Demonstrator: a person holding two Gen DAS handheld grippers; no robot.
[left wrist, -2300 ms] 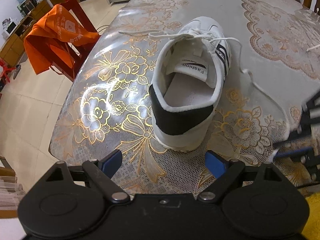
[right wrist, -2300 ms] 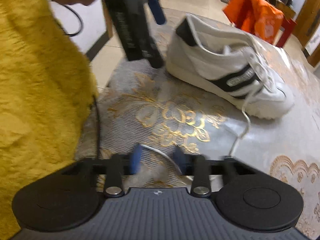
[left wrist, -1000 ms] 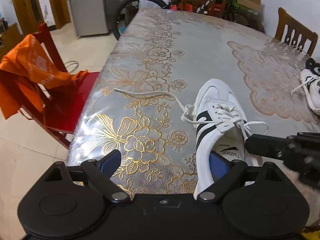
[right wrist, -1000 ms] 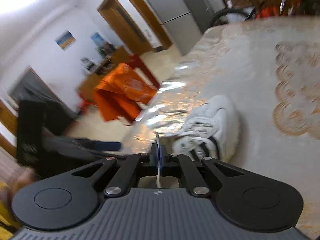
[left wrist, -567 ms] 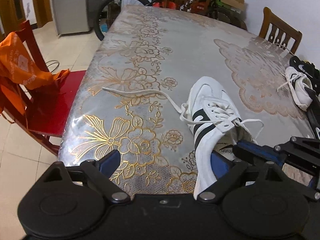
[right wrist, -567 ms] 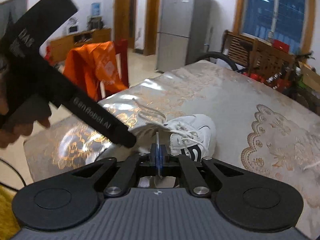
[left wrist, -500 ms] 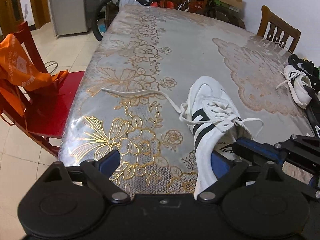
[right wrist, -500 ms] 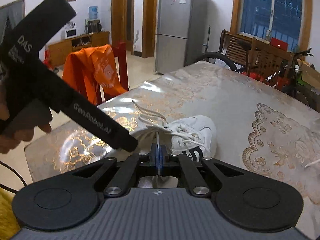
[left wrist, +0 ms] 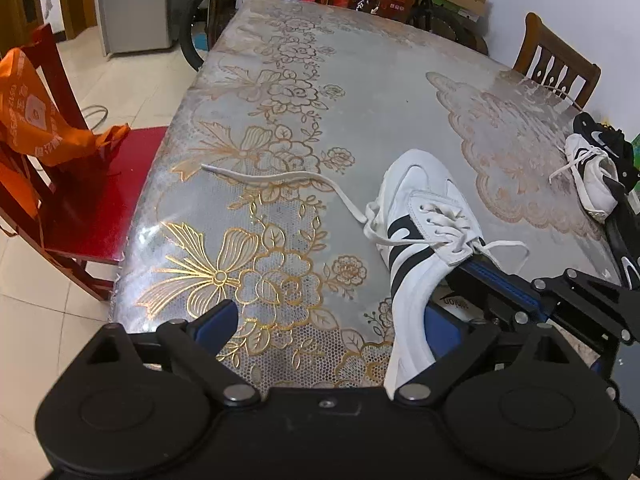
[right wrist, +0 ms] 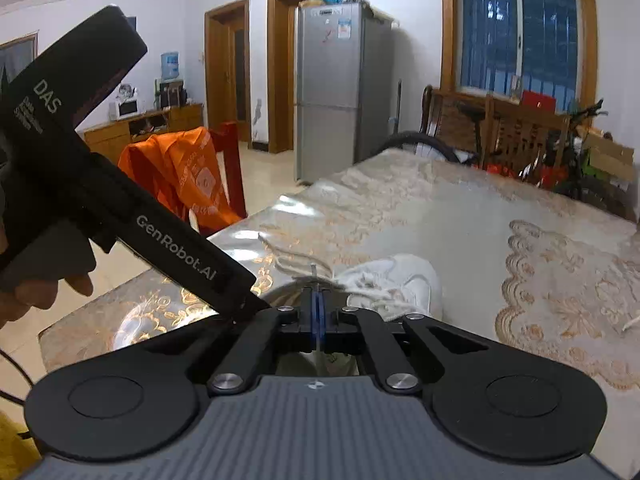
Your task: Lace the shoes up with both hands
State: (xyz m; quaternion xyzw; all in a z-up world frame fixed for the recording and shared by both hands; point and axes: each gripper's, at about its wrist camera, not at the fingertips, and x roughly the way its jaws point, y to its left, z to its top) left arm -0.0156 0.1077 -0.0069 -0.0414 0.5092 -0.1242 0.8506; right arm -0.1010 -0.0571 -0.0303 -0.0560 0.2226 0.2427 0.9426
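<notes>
Right tool (right wrist: 318, 308) pinches lace (right wrist: 315, 276) above the shoe (right wrist: 394, 284).

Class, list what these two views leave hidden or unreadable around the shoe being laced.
- Left wrist view: the white shoe's heel, hidden behind the left gripper.
- Right wrist view: where the lace enters the eyelets, hidden behind the right gripper.
- Left wrist view: insole label, too small to read.
</notes>
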